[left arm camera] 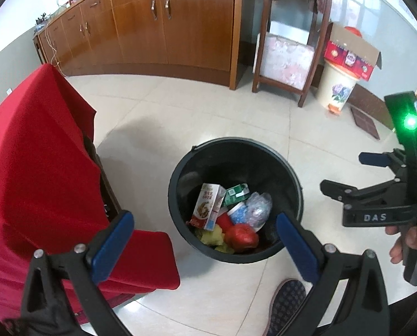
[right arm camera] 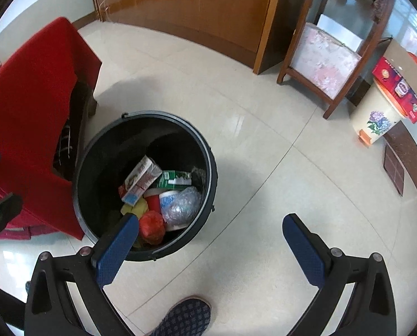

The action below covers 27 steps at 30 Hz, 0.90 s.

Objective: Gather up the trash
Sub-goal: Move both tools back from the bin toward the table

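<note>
A black trash bucket (left arm camera: 235,151) stands upright on the tiled floor (left arm camera: 180,112), its mouth facing up. Ahead of and between the left gripper (left arm camera: 202,245)'s spread, empty jaws, it holds a tilted carton (left arm camera: 207,205), a green box (left arm camera: 236,194), crumpled plastic (left arm camera: 260,205) and a red bag (left arm camera: 242,236); lower trash is hidden. The right gripper (right arm camera: 210,247)'s jaws are also spread, empty, the bucket ahead-left.
</note>
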### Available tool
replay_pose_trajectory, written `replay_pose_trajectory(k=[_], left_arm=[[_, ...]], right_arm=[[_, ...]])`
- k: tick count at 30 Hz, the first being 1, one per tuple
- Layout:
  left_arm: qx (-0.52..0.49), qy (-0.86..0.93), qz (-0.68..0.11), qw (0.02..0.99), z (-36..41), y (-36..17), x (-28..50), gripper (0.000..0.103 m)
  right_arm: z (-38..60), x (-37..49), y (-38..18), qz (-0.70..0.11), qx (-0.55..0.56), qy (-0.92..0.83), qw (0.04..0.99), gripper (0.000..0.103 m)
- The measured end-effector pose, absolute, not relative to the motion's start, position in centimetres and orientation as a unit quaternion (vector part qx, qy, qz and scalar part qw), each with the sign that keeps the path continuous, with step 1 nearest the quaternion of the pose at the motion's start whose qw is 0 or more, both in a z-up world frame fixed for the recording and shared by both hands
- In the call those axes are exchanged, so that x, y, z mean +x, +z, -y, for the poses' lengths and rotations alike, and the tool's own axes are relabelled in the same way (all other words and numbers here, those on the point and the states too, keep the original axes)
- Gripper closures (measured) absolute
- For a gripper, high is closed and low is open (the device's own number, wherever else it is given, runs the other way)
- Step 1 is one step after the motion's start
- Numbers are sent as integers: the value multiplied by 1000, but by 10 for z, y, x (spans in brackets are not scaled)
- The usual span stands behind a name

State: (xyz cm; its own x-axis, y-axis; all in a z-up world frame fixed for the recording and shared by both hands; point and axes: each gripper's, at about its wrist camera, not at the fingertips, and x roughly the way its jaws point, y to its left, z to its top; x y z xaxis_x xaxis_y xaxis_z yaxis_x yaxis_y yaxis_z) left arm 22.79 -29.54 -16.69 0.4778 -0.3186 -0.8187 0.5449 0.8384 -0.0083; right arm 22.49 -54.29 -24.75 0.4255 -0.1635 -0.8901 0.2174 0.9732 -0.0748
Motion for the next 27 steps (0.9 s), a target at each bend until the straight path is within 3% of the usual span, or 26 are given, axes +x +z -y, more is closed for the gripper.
replay_pose_trajectory(k=[14,27], left_arm=[[95,-247,-399,878,257,-116,215,0],[53,-152,-344,925,151,-68,215,0]], right_arm=[[503,200,-196,-447,13,-114,887,0],[392,212,-120,-353,-10,-11,936,0]])
